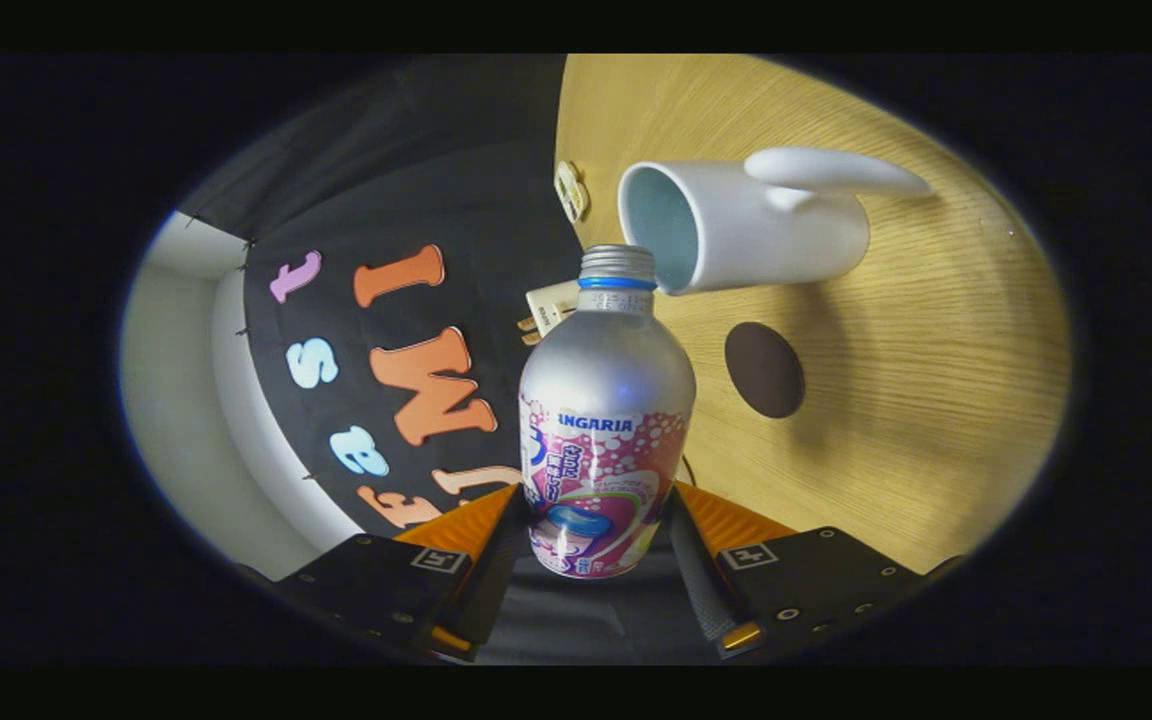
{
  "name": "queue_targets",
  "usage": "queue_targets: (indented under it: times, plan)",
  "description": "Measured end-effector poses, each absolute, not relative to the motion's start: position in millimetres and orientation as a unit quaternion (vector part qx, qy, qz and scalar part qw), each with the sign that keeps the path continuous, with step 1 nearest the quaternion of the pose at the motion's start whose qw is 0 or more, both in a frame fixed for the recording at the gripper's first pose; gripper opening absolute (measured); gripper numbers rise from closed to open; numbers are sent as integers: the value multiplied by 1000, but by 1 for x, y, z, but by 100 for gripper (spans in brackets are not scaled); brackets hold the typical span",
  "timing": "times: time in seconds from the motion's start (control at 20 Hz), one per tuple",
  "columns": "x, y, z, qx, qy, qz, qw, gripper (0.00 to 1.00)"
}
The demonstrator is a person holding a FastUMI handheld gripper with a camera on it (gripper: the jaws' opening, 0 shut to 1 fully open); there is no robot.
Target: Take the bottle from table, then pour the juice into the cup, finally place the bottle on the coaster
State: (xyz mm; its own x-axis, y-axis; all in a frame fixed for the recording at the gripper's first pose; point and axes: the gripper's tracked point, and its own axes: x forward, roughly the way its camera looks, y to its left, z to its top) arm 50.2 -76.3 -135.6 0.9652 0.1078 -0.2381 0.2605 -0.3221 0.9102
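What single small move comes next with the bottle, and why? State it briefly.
Probably tip a little further and ease the neck over the cup's rim. The claw is shut on the bottle, whose neck sits right beside the open mouth of the white cup, with the view rolled sideways as if tipped to pour. No juice stream is visible. The dark coaster waits beyond.

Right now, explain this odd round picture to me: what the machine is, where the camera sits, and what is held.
A person carries a handheld two-finger gripper; the camera rides on it, looking forward along the fingers. The view is tilted, so the wooden table looks turned on its side. Both fingers press the silver bottle, its open neck aimed at the mouth of the white cup. Beside the cup lies a dark round coaster.
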Motion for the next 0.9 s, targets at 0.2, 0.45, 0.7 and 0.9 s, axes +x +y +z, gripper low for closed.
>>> queue_targets:
  times: [0.2, 0.45, 0.7, 0.9]
  plan:
    - [50, -74, -129, 819, 118, -60, 559, 77]
    - [50, -81, -121, 834, 108, -56, 539, 77]
    - [49, -89, -119, 840, 99, -58, 530, 77]
    - [56, -86, -111, 846, 97, -57, 522, 77]
